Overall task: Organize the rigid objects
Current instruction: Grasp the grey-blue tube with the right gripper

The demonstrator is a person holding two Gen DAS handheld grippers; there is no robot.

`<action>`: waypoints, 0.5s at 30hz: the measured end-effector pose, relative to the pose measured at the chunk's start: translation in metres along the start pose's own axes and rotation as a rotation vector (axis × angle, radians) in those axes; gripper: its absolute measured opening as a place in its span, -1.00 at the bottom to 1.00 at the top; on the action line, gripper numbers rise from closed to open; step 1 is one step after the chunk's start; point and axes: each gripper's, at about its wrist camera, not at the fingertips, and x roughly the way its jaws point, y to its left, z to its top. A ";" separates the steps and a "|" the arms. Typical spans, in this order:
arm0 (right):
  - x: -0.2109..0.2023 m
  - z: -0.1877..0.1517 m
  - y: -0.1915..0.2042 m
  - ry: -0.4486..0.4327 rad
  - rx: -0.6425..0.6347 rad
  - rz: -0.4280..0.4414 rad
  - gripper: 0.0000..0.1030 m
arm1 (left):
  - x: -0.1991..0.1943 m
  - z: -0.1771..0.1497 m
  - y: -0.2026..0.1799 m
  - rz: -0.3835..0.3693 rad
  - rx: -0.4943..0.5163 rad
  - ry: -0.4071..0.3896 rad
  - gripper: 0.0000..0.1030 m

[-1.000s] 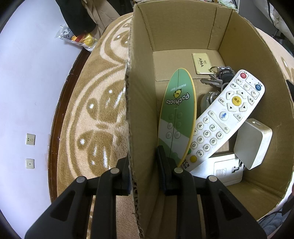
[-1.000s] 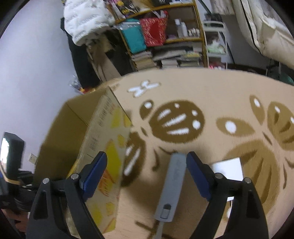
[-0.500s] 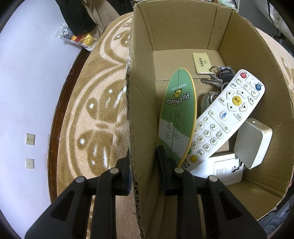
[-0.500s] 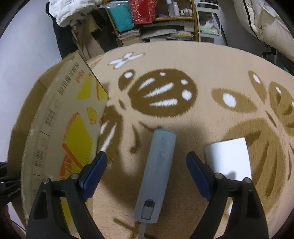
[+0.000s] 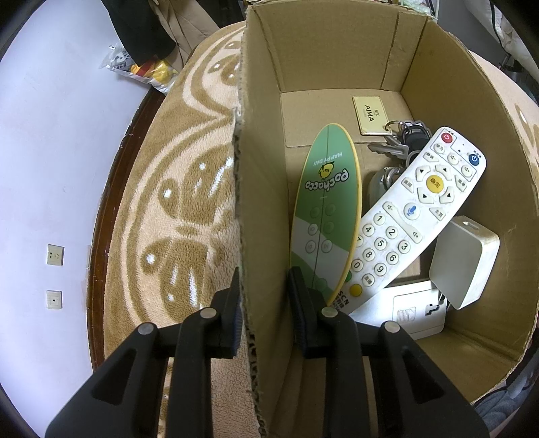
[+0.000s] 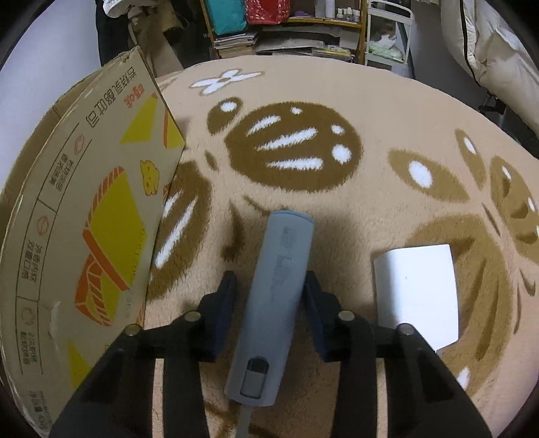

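Observation:
My left gripper [image 5: 264, 283] is shut on the left wall of the open cardboard box [image 5: 259, 168], one pad outside and one inside. In the box lie a green surfboard-shaped remote [image 5: 325, 209], a white remote [image 5: 414, 209], a bunch of keys [image 5: 401, 138], a white adapter [image 5: 465, 262] and a white socket block [image 5: 414, 313]. A long grey device [image 6: 286, 242] with a cord at its near end lies on the rug between the fingers of my right gripper [image 6: 269, 286]. Its jaws are closing; the right pad is at the device's side, and a narrow gap shows at the left pad.
The box's printed outer side [image 6: 84, 219] stands just left of the right gripper. A white rectangular card [image 6: 417, 286] lies on the patterned rug [image 6: 337, 202] to the right of the grey device. Shelves with books and bags [image 6: 286, 27] stand at the back.
The right gripper has dropped down over the grey device and its jaws have narrowed from wide open to close around it. The left gripper and the box have not moved.

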 end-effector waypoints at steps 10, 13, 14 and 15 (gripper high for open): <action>0.000 0.000 0.001 -0.004 -0.003 -0.028 -0.44 | 0.000 0.000 0.000 0.000 0.000 0.000 -0.51; -0.001 -0.001 0.004 -0.008 -0.006 -0.041 -0.44 | 0.000 0.000 0.000 0.000 0.000 0.000 -0.51; -0.001 -0.002 0.005 -0.007 -0.009 -0.045 -0.44 | 0.000 0.000 0.000 0.000 0.001 0.000 -0.51; -0.002 -0.002 0.006 -0.007 -0.009 -0.046 -0.44 | 0.000 0.000 0.000 0.001 0.001 0.000 -0.51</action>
